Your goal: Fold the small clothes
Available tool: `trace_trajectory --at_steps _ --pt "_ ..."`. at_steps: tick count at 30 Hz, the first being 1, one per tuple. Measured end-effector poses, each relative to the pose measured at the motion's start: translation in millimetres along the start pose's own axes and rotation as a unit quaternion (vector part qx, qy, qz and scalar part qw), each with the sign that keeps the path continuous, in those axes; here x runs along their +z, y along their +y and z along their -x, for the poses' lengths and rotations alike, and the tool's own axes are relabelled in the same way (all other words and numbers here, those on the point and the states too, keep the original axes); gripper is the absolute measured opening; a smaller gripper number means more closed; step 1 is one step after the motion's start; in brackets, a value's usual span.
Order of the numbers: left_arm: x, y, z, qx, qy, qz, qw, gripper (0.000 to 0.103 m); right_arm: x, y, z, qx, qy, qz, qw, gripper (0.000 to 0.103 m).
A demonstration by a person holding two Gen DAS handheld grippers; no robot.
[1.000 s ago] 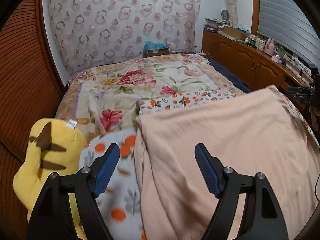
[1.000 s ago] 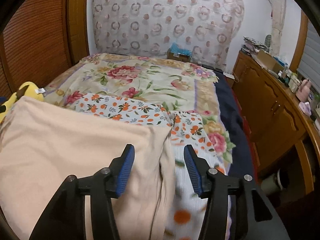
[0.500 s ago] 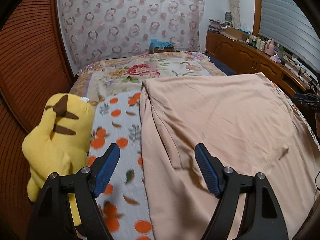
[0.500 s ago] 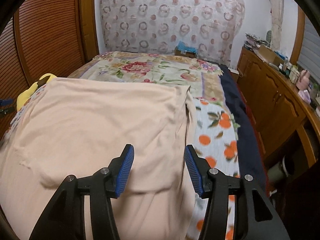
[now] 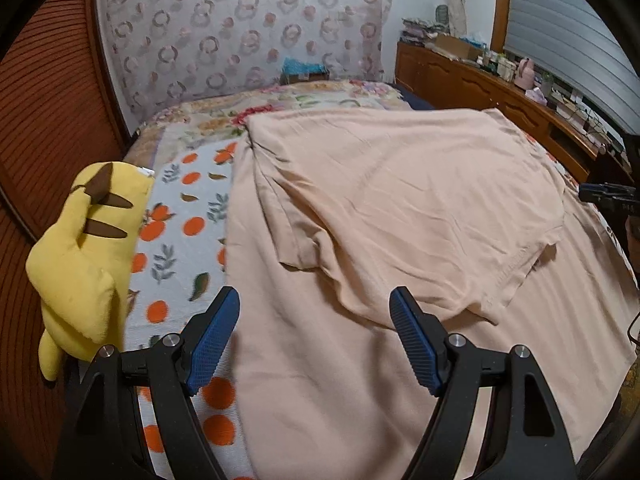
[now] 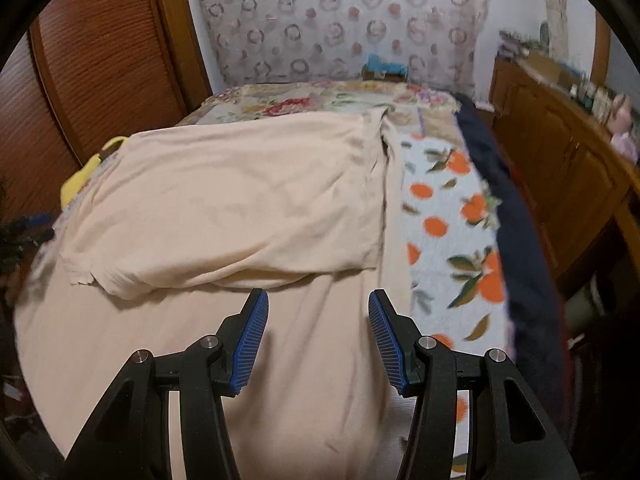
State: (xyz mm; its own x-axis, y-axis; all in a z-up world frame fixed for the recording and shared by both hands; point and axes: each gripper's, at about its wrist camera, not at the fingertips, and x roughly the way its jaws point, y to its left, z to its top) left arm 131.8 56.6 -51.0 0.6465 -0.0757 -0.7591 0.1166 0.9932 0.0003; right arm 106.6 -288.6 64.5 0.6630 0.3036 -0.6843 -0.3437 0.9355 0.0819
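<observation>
My left claw [image 5: 314, 322] and right claw [image 6: 318, 322] hang apart, empty, over the peach shirt [image 5: 400, 208] half-folded on the bed [image 6: 448, 208]; I read no writing on it.

Open right tool [image 6: 318, 304] hovers over folded peach garment [image 6: 240, 200] on bed [image 6: 448, 208].
</observation>
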Motion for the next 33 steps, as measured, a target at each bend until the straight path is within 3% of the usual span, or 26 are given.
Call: trace_trajectory --at_steps 5,9,11,12,14,16,21,25,33 --pt "5.1 2.7 -16.3 -0.020 0.018 0.022 0.9994 0.078 9.3 -3.3 -15.1 0.022 0.006 -0.022 1.000 0.054" --pt "11.7 6.6 -24.1 -0.028 0.026 0.036 0.9986 0.077 19.8 -5.0 -31.9 0.000 0.019 -0.024 1.000 0.054" --pt "14.7 8.2 -29.1 -0.038 0.035 0.042 0.9978 0.057 22.6 -5.1 -36.1 -0.014 0.016 -0.026 0.999 0.054" --pt "16.7 8.9 -32.1 -0.044 0.040 0.042 0.9973 0.052 25.0 -6.5 -38.1 -0.015 0.014 -0.032 0.999 0.054" --pt "20.6 8.1 -37.6 -0.064 0.051 0.040 0.9959 0.048 28.6 -6.1 -42.1 -0.018 0.013 -0.037 0.999 0.054" --pt "25.0 6.0 -40.8 -0.054 0.054 0.032 0.9966 0.048 30.2 -1.0 -46.8 -0.021 0.013 -0.031 0.999 0.054" --pt "31.5 4.4 -45.0 -0.042 0.055 0.022 0.9973 0.043 28.4 10.5 -57.2 -0.040 0.013 -0.002 0.999 0.027" --pt "35.2 3.8 -40.2 -0.031 0.044 0.009 0.9985 0.013 28.3 12.3 -56.5 -0.046 0.006 0.011 0.999 0.010" --pt "42.2 6.7 -6.5 -0.045 -0.013 0.008 0.9989 0.008 26.0 17.4 -37.3 -0.040 -0.054 0.040 0.997 0.006"
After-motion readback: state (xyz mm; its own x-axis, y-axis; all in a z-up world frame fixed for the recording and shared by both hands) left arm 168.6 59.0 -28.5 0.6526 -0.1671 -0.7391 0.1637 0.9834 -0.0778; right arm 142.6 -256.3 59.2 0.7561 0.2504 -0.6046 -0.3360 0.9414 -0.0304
